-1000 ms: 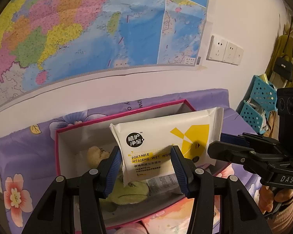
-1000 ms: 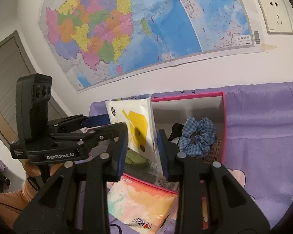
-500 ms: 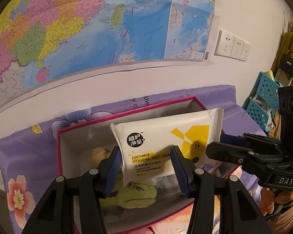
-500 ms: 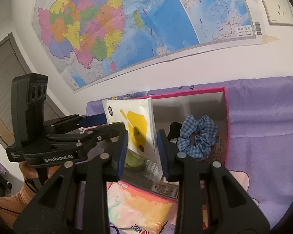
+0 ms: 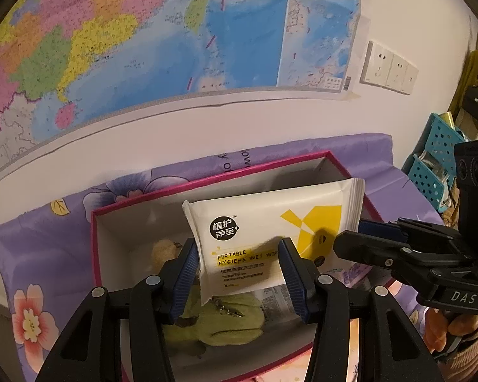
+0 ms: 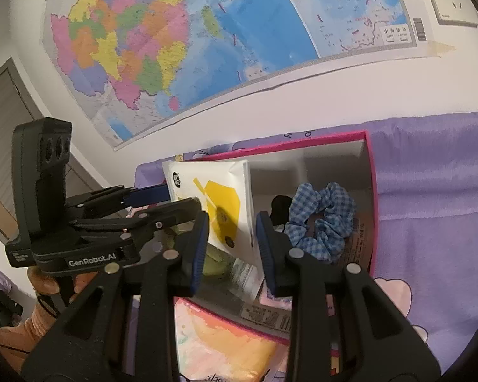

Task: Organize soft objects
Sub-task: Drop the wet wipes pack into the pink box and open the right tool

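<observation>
A white and yellow wet wipes pack (image 5: 270, 210) hangs upright over an open pink-rimmed box (image 5: 207, 181). My left gripper (image 5: 237, 246) is shut on the pack's lower left part, a blue pad on each side. From the right, my right gripper (image 5: 353, 234) is shut on the pack's other end. In the right wrist view the pack (image 6: 219, 203) sits between the right gripper (image 6: 232, 219) pads, with the left gripper (image 6: 178, 199) holding it from the left. Inside the box (image 6: 374, 191) lie a green plush (image 5: 226, 321), a tan plush (image 5: 162, 250) and a blue checked scrunchie (image 6: 328, 219).
The box rests on a purple floral cloth (image 5: 41, 248) against a wall with a large map (image 5: 175, 47) and sockets (image 5: 388, 68). Teal baskets (image 5: 436, 165) stand at the right. A colourful flat packet (image 6: 223, 343) lies in front of the box. A small black item (image 6: 278, 205) lies beside the scrunchie.
Both grippers keep the same hold on the pack. The views have tilted slightly, so a little more of the box's inside shows.
</observation>
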{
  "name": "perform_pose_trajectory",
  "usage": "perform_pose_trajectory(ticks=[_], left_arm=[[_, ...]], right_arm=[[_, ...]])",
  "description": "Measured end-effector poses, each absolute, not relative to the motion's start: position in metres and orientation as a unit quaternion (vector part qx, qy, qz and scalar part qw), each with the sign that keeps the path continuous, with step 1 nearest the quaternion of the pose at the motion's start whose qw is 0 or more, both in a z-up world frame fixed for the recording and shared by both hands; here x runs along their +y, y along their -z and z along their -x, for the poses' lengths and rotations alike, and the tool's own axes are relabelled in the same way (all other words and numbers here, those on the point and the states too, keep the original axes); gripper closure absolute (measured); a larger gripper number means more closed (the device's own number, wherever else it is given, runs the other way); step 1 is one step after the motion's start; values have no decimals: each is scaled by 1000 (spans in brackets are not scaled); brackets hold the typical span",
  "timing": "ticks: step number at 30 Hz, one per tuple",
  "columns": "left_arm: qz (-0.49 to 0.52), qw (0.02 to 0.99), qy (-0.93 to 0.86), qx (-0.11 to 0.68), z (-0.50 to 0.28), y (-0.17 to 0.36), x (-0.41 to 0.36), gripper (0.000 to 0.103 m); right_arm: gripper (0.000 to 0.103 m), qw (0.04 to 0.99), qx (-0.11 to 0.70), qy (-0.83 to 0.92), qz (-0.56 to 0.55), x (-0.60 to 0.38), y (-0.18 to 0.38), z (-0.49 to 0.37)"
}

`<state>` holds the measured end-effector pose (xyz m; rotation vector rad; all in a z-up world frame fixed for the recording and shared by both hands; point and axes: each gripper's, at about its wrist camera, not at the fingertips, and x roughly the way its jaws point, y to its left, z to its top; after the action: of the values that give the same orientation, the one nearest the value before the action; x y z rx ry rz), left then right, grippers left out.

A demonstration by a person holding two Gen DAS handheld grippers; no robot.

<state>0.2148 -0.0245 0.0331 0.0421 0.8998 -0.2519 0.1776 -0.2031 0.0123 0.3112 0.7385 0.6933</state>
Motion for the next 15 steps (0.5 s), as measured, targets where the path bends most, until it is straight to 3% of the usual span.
perform_pose_trajectory(ticks=[6,10,15], left_arm=[[-16,891,109,441,-221,-31,-22,51],[-5,895,108,432,-216,-34,-17,51],[1,912,118,394,-191,-47,-13,47]], right_arm=[[69,865,362,-312,-152,-199,-7,-187],[51,875,355,-295,-147,-202,-8,-185],[50,884,340,-292,-131,-207,-14,-170]])
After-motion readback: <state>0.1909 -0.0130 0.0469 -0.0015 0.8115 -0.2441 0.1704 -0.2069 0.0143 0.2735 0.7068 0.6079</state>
